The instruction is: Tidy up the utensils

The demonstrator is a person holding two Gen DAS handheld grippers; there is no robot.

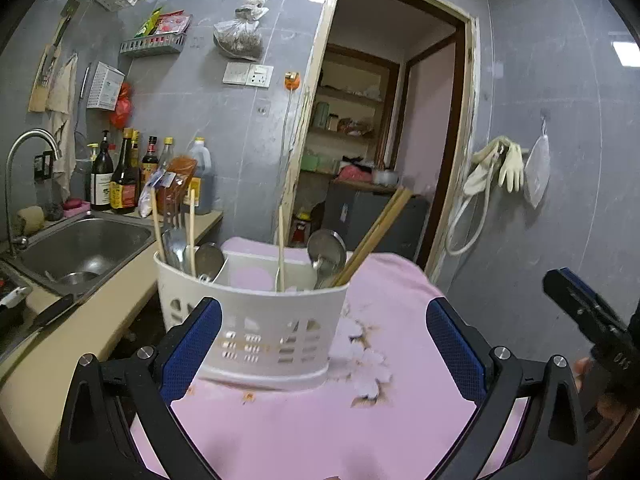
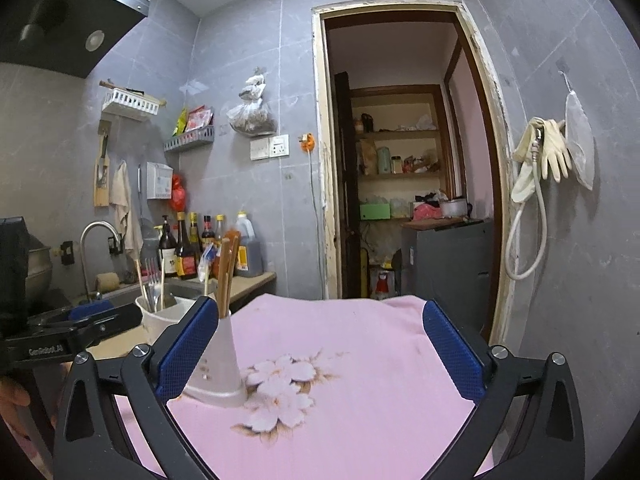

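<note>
A white slotted utensil caddy (image 1: pixel 256 320) stands on a pink flowered cloth (image 1: pixel 320 420). Its left compartment holds a fork (image 1: pixel 173 216), spoons and light chopsticks (image 1: pixel 192 232). Its right compartment holds a ladle-like spoon (image 1: pixel 326 250), one light chopstick (image 1: pixel 281 248) and brown chopsticks (image 1: pixel 376 232). My left gripper (image 1: pixel 324 344) is open and empty, just in front of the caddy. My right gripper (image 2: pixel 320 352) is open and empty; the caddy's right end (image 2: pixel 218 364) sits beside its left finger, with the brown chopsticks (image 2: pixel 228 272) standing in it. The right gripper also shows at the right edge of the left wrist view (image 1: pixel 592 320).
A steel sink (image 1: pixel 80 248) with a tap is to the left on a beige counter (image 1: pixel 120 312). Sauce bottles (image 1: pixel 120 176) stand behind it. A doorway (image 2: pixel 400 160) opens beyond the cloth's far edge. Gloves and a hose (image 2: pixel 540 160) hang on the right wall.
</note>
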